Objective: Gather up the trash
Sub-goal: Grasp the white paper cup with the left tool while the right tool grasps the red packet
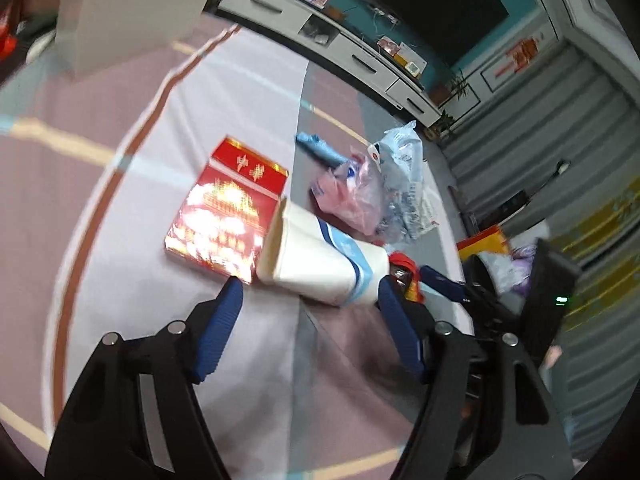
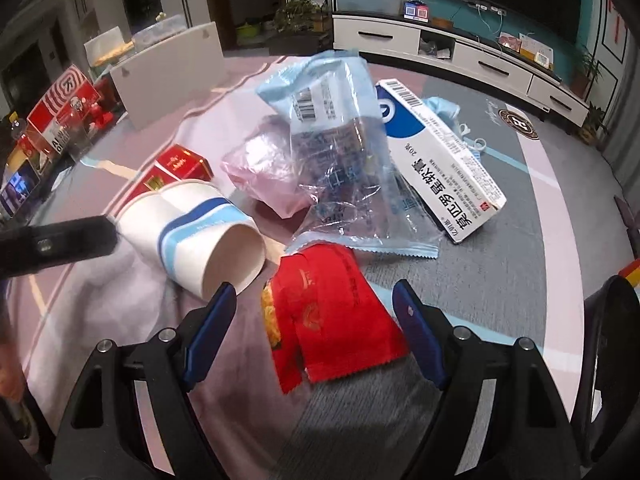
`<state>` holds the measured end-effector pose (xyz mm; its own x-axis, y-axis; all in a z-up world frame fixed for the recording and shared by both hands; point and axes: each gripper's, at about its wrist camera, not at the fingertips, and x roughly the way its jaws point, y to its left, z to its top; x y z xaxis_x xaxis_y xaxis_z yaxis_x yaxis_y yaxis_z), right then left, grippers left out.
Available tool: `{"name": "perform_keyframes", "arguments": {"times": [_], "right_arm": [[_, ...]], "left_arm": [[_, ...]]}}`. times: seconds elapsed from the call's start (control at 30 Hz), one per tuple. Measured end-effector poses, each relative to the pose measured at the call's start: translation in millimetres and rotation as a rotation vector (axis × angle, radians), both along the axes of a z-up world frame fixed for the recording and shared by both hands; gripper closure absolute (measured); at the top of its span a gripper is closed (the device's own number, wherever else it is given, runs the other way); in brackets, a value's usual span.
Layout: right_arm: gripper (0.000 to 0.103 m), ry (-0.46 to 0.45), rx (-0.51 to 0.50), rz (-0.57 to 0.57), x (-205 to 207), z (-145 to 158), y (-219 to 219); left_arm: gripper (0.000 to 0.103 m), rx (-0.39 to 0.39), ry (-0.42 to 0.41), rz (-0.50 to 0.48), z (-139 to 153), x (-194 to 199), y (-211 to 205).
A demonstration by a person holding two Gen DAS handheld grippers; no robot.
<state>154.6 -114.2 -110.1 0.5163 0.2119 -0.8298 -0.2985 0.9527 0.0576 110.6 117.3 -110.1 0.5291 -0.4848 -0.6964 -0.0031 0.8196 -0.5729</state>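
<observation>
Down on the pink-and-grey rug (image 2: 500,280), found the whole trash pile bunched mid-rug. Spotted a white paper bag (image 2: 168,80) standing upright toward the far left edge, well apart from the mess. Held the left gripper (image 1: 310,294) open, blue pads either side of the paper cup (image 2: 192,232); couldn't tell if touching. Had the right gripper (image 2: 314,292) spread wide too, pressing on nothing, with a red wrapper (image 2: 332,320) lying flat between the pads. Then the trash by size: saw a clear blue wrapper (image 2: 340,140) heaped in the middle, just beside a white-and-blue medicine box (image 2: 440,152). Noticed the cup tipped on its side, mouth toward the right claw. Clocked a crumpled pink bag (image 2: 260,168) behind it, a red-and-gold box (image 1: 224,216) flat by the cup's base, and a blue mask (image 2: 444,108) peeking past the medicine box.
</observation>
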Motion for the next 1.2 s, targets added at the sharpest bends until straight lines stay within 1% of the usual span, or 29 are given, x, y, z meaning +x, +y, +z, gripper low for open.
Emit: {"name": "perform_keyframes", "arguments": {"times": [0.03, 0.1, 0.17, 0.2, 0.27, 0.3, 0.33, 0.37, 0.4, 0.43, 0.47, 0.5, 0.53, 0.57, 0.63, 0.7, 0.77, 0.83, 0.93, 1.07, 1.2], "right_arm": [[0.024, 0.004, 0.007, 0.008, 1.5, -1.5, 0.1], [0.027, 0.006, 0.004, 0.013, 1.5, -4.0, 0.1], [0.036, 0.008, -0.007, 0.013, 2.4, -7.6, 0.6], [0.038, 0.01, -0.006, 0.009, 2.8, -9.1, 0.3], [0.046, 0.023, 0.007, -0.002, 5.3, -13.1, -1.9], [0.047, 0.03, 0.013, -0.008, 6.4, -14.9, -3.0], [0.05, 0.032, 0.016, -0.012, 6.8, -16.1, -3.1], [0.056, 0.024, 0.011, -0.015, 6.7, -16.3, -3.2], [0.057, 0.02, 0.002, -0.012, 6.6, -16.0, -2.4], [0.059, 0.019, 0.002, -0.007, 6.4, -15.9, -1.6], [0.06, 0.02, 0.004, -0.002, 6.2, -15.9, -0.7], [0.061, 0.018, 0.002, 0.004, 5.6, -15.7, 0.6], [0.062, 0.015, -0.003, 0.011, 4.8, -15.6, 2.2], [0.063, 0.014, -0.004, 0.018, 4.0, -15.8, 3.7], [0.064, 0.014, -0.005, 0.031, 1.3, -15.8, 6.2], [0.064, 0.015, 0.003, 0.032, -1.5, -15.6, 5.4], [0.065, 0.018, 0.019, 0.024, -5.2, -13.7, 2.4], [0.065, 0.012, 0.036, 0.011, -11.4, -9.5, -0.5], [0.066, 0.001, 0.062, -0.001, -20.8, -2.1, -6.3], [0.066, -0.017, 0.103, -0.03, -36.5, 13.5, -19.7], [0.066, -0.048, 0.135, -0.07, -53.9, 29.5, -37.8]], "left_arm": [[0.031, -0.024, 0.013, 0.006, -1.9, -2.6, 1.5], [0.023, -0.066, 0.037, 0.018, -7.5, -3.0, 2.3], [0.023, -0.108, 0.07, 0.026, -15.2, 3.4, 0.5], [0.023, -0.124, 0.081, 0.028, -18.3, 6.9, -0.8], [0.023, -0.162, 0.093, 0.046, -24.1, 13.6, -2.8], [0.023, -0.177, 0.098, 0.071, -26.3, 17.6, -2.8], [0.023, -0.191, 0.1, 0.09, -27.9, 19.3, -2.3], [0.023, -0.213, 0.104, 0.122, -29.8, 21.7, -1.2], [0.024, -0.218, 0.105, 0.14, -29.9, 23.0, -1.0], [0.026, -0.216, 0.107, 0.159, -31.1, 23.8, -0.6], [0.034, -0.213, 0.115, 0.177, -32.6, 24.7, -1.3], [0.048, -0.229, 0.127, 0.192, -35.5, 25.0, -2.0], [0.055, -0.239, 0.133, 0.199, -37.4, 24.8, -2.4], [0.056, -0.245, 0.132, 0.206, -38.4, 24.1, -3.0], [0.058, -0.239, 0.12, 0.214, -37.2, 21.8, -3.0], [0.065, -0.242, 0.098, 0.217, -34.3, 17.3, -0.8], [0.071, -0.245, 0.073, 0.204, -28.1, 13.2, 0.2], [0.075, -0.229, 0.043, 0.193, -19.6, 9.1, -0.6], [0.076, -0.211, -0.016, 0.153, -3.3, 5.3, -4.8], [0.076, -0.168, -0.074, 0.102, 16.9, -5.8, -17.7], [0.076, -0.116, -0.107, 0.064, 33.2, -18.9, -27.7]]}}
